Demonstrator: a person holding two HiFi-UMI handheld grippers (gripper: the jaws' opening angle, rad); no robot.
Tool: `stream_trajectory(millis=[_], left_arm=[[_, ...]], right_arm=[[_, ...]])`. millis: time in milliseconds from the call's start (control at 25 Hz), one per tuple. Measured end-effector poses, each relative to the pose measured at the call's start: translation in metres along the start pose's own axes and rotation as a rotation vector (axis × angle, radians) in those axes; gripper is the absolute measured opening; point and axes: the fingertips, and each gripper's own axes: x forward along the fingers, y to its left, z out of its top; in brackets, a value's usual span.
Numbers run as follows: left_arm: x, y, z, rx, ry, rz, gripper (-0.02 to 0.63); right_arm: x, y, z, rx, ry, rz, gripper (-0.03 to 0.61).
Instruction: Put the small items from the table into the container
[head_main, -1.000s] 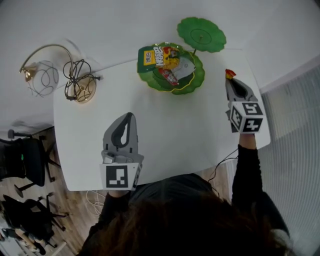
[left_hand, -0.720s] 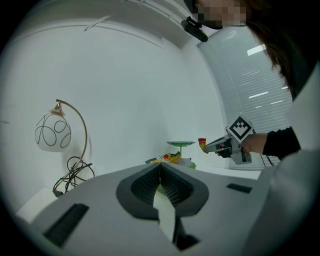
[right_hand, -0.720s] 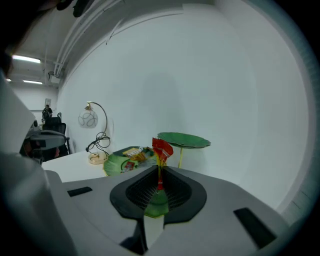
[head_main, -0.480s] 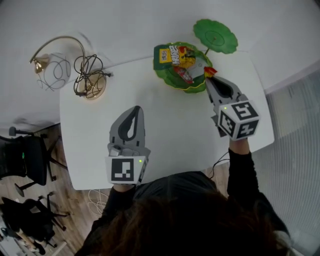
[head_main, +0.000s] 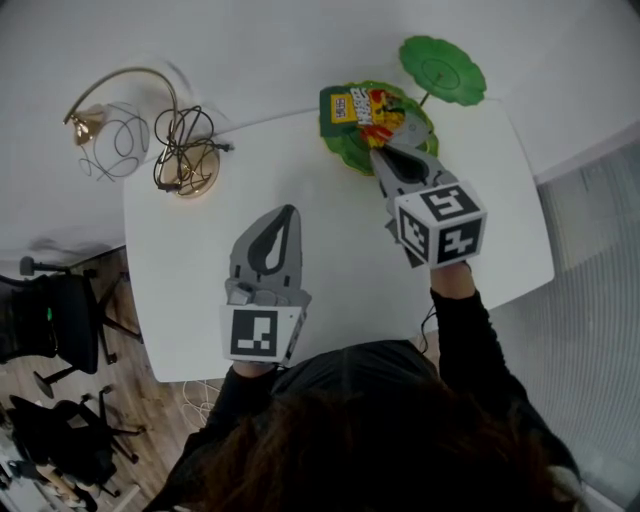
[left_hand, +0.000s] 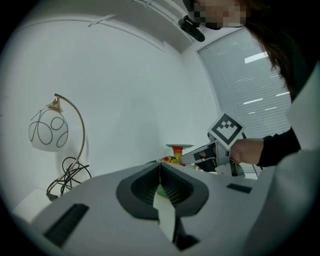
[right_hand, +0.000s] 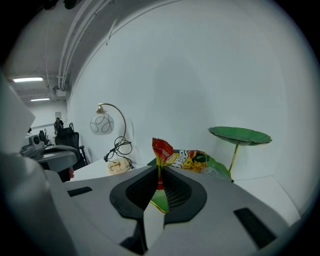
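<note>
Apparently the job is nearing its end: the right gripper (head_main: 382, 156) is pinching a red packet (right_hand: 161, 149) in clenched jaws over the green leaf-shaped container (head_main: 342, 156) at the head view's upper middle, where several snack packets (head_main: 368, 106) are already lying. The left gripper (head_main: 288, 212) is hovering clenched and empty over the table (head_main: 180, 280) at lower centre; no other loose item is showing, so dropping this one is looking like the last step.
</note>
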Motion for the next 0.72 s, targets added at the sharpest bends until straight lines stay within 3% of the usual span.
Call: stream_trajectory(millis=[720], left_arm=[[0.002,0.002,-0.002,-0.01,0.006,-0.006,0.003]], right_arm=[[0.022,0.006,-0.019,-0.025,0.068,-0.018,0.051]])
